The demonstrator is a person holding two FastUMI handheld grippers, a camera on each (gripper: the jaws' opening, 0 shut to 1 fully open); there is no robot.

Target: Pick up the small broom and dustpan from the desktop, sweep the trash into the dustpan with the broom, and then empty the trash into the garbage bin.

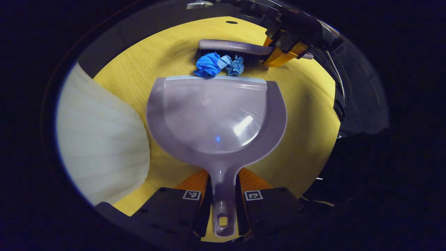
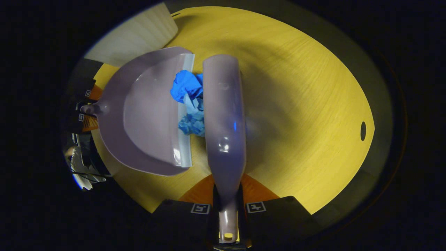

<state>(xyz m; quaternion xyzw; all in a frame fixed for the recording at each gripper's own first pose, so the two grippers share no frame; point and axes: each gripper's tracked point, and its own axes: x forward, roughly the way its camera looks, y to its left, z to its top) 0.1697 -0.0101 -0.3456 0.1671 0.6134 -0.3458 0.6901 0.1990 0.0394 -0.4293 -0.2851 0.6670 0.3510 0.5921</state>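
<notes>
My left gripper (image 1: 223, 195) is shut on the handle of the mauve dustpan (image 1: 216, 115), whose pale front lip rests on the yellow desktop (image 1: 139, 66). Crumpled blue paper trash (image 1: 217, 65) lies right at that lip. Behind the trash is the mauve broom (image 1: 237, 47), its dark bristles touching the paper. In the right gripper view, my right gripper (image 2: 228, 205) is shut on the broom (image 2: 224, 118) handle; the blue trash (image 2: 190, 103) sits squeezed between the broom head and the dustpan (image 2: 146, 111) lip. The right gripper (image 1: 284, 48) also appears at the far side in the left gripper view.
A white ribbed garbage bin (image 1: 101, 139) stands close to the dustpan's left side, seen again at the top left as the bin (image 2: 139, 33). A small cable hole (image 2: 363, 130) marks the desktop. The left gripper (image 2: 83, 111) holds the dustpan at the left edge.
</notes>
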